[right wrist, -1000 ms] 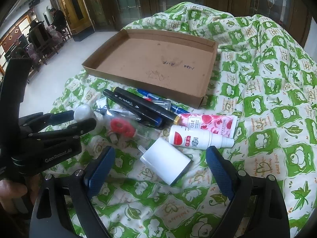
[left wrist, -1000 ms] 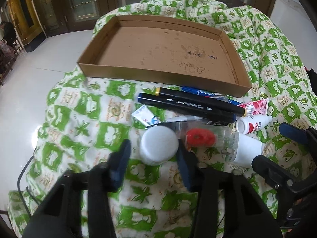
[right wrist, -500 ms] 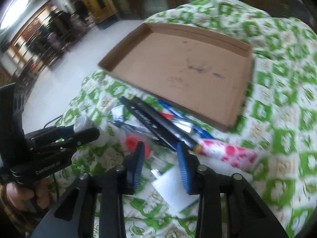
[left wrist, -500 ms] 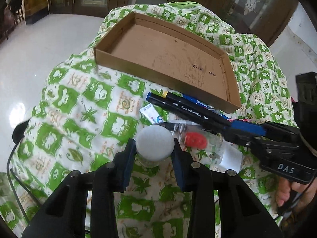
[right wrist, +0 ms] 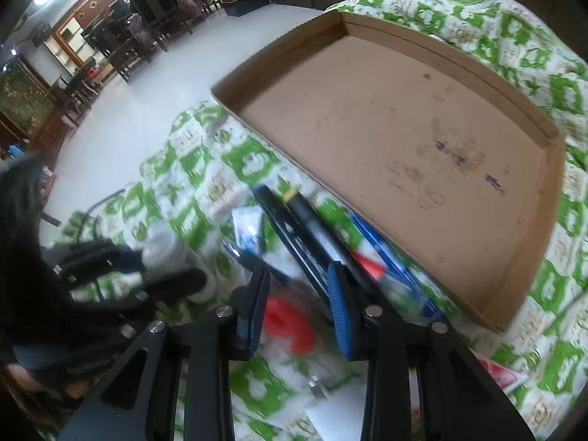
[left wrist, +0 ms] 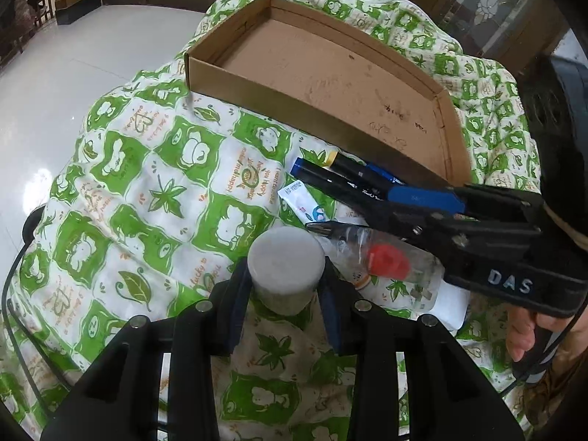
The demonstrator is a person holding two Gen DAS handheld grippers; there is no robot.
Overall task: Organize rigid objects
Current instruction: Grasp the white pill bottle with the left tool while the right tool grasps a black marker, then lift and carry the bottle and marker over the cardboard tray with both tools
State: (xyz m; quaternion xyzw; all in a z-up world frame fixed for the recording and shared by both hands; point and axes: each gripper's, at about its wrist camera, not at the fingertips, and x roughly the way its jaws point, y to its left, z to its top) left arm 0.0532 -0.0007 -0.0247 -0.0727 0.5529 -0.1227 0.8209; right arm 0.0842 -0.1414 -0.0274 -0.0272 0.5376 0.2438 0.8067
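My left gripper (left wrist: 284, 286) is shut on a white-lidded jar (left wrist: 286, 261), which stands on the green-and-white cloth. From the right wrist view, that left gripper (right wrist: 172, 268) and its jar (right wrist: 161, 246) appear at the left. My right gripper (right wrist: 297, 305) hangs over a clear packet with a red round piece (right wrist: 290, 323), its jaws narrow and nothing pinched. The left wrist view shows the right gripper (left wrist: 382, 207) from the side, above the packet (left wrist: 386, 257). Two black markers (left wrist: 349, 183) lie just in front of the empty cardboard tray (left wrist: 330, 73).
A blue pen (left wrist: 382, 176), a small white-blue tube (left wrist: 301, 202) and a white charger block (left wrist: 452, 305) lie among the items. A rose-printed tube (right wrist: 503, 375) is at the right. A hand (left wrist: 525, 330) holds the right gripper. White floor and a cable (left wrist: 14, 275) lie left.
My left gripper's fingers closed in on the jar. The right gripper narrowed from wide around the charger block and slid left over the packet and markers, rolling as it went.
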